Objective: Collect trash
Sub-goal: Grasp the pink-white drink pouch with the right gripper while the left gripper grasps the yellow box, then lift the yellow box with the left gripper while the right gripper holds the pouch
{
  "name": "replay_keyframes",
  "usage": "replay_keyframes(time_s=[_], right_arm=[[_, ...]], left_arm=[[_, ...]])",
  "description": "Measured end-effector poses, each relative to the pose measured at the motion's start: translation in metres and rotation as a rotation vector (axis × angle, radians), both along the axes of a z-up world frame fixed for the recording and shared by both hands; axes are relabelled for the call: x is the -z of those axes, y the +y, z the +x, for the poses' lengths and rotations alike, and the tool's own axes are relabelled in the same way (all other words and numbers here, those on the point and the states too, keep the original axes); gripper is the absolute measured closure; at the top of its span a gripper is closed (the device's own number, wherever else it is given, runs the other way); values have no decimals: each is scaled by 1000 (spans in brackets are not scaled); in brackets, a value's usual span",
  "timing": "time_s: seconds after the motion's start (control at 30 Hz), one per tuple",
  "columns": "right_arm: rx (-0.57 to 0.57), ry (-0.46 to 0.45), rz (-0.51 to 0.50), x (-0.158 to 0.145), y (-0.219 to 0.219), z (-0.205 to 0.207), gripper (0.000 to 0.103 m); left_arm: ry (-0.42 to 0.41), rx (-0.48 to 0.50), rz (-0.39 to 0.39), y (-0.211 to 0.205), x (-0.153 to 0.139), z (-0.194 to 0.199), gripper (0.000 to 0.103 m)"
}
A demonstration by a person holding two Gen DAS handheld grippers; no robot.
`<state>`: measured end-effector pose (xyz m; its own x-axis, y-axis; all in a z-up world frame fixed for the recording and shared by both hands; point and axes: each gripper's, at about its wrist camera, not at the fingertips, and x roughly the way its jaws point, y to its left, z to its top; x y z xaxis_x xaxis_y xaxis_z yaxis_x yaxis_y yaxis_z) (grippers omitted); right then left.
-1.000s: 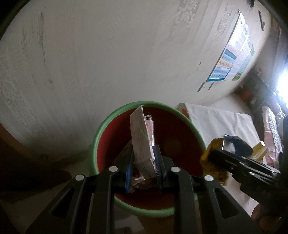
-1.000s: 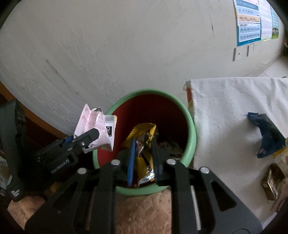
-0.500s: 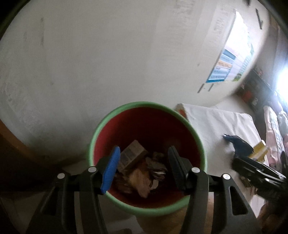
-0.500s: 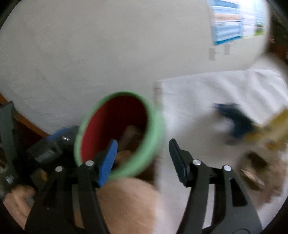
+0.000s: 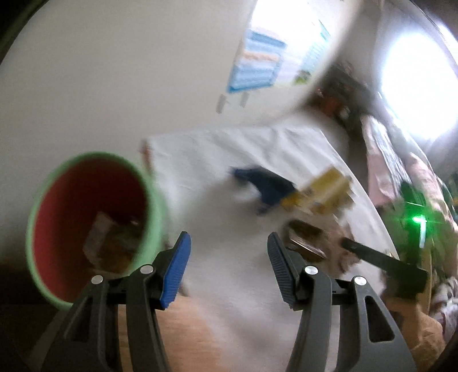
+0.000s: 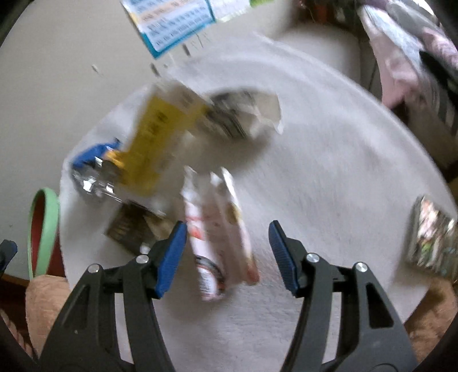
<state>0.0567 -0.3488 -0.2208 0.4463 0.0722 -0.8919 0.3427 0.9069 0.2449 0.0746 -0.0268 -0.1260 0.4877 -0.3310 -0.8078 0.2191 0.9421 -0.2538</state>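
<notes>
Both views are motion-blurred. A green-rimmed red bin (image 5: 94,226) with wrappers inside stands left of a white cloth (image 5: 229,229); its rim shows in the right wrist view (image 6: 43,229). My left gripper (image 5: 227,269) is open and empty over the cloth's near edge. My right gripper (image 6: 227,254) is open and empty, just above a pink-white wrapper (image 6: 220,231). A yellow box (image 6: 160,137), a blue wrapper (image 6: 94,154), a dark packet (image 6: 128,229) and a silver wrapper (image 6: 237,114) lie beyond. The blue wrapper (image 5: 263,183) and yellow box (image 5: 323,189) show in the left wrist view too.
A foil snack packet (image 6: 432,237) lies at the cloth's right edge. A poster (image 6: 171,25) hangs on the pale wall behind. The other gripper's black body (image 5: 383,263) shows at right in the left wrist view. Cluttered furniture and a bright window (image 5: 415,80) are far right.
Both grippers let their trash drop into the bin, opened, and swung right from above the bin to over the white cloth with the remaining litter.
</notes>
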Motion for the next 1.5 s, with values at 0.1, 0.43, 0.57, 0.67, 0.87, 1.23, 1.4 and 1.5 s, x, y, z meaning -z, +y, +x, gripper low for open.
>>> replay_keyframes(time_s=[0.1, 0.43, 0.57, 0.67, 0.87, 1.23, 1.4, 1.5], right_arm=[[-14, 2, 15, 9, 2, -2, 59], [13, -139, 180, -41, -15, -47, 70], [43, -200, 222, -60, -20, -72, 69], [50, -190, 244, -53, -18, -77, 69], [54, -199, 298, -46, -21, -79, 68], [66, -210, 291, -46, -22, -81, 68], [75, -184, 276, -40, -21, -80, 68], [68, -164, 261, -36, -17, -77, 68]], left_arm=[[48, 43, -1, -32, 10, 1, 50], [-37, 252, 110, -123, 10, 21, 44], [-88, 359, 235, -166, 19, 44, 40], [-52, 373, 238, -184, 25, 61, 40], [30, 367, 268, -209, 49, 83, 42], [-24, 366, 285, -205, 39, 67, 83], [-53, 356, 241, -182, 15, 58, 83], [-63, 365, 238, -166, 2, 45, 83]])
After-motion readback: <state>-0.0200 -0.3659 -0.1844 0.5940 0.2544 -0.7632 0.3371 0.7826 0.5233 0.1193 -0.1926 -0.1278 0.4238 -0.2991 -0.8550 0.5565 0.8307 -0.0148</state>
